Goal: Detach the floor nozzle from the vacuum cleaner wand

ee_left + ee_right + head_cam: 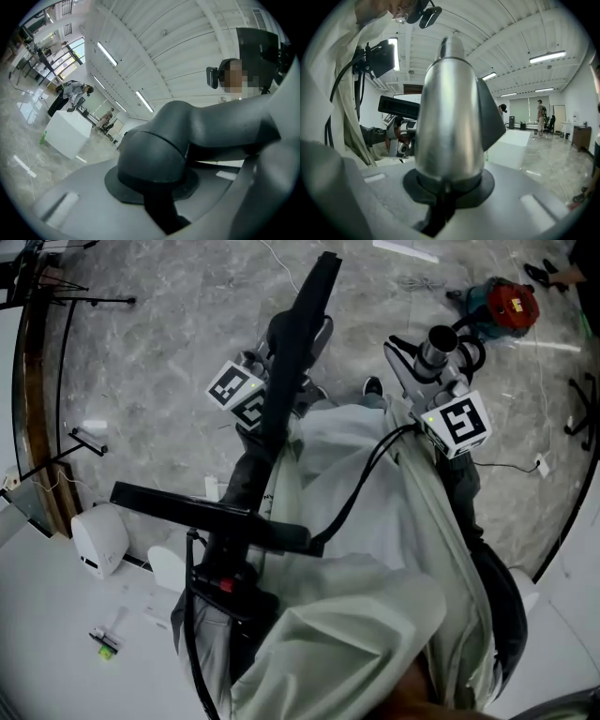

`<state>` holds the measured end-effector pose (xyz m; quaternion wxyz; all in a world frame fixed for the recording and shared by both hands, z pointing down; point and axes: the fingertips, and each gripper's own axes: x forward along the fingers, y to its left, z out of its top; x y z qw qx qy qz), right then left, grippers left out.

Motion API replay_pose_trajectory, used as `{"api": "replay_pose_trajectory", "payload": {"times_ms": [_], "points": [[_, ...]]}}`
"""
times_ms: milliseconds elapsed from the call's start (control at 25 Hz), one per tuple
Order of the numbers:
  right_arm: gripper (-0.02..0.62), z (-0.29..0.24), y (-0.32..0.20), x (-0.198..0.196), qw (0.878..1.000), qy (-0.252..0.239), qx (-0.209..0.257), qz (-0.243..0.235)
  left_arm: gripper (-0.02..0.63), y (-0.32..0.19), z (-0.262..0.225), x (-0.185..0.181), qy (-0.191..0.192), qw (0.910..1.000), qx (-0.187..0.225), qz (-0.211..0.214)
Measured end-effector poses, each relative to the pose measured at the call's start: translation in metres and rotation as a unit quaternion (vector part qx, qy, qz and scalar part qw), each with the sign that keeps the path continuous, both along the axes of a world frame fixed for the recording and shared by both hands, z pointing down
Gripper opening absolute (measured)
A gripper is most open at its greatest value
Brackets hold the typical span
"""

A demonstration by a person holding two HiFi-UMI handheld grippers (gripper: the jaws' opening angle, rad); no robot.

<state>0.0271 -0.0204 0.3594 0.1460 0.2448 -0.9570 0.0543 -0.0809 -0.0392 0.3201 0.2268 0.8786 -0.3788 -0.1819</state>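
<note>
Left tool (298, 341) is closed on the dark grey neck of the floor nozzle (154, 150), pads pressing it. Right tool (424, 360) is closed on the silver wand (449, 117). In the head view, nozzle and wand are held apart, side by side above the marble floor (169, 343)

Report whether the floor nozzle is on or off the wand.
Off: right gripper holds the silver wand, its end bare; left gripper holds the dark floor nozzle apart.
</note>
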Motion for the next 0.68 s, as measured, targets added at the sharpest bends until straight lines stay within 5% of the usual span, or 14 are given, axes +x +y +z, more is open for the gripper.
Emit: {"api": "replay_pose_trajectory", "payload": {"times_ms": [680], "points": [[0.041, 0.011, 0.017, -0.016, 0.999, 0.018, -0.015, -0.031, 0.075, 0.000, 0.002, 0.011, 0.018, 0.9997, -0.010, 0.015]]}}
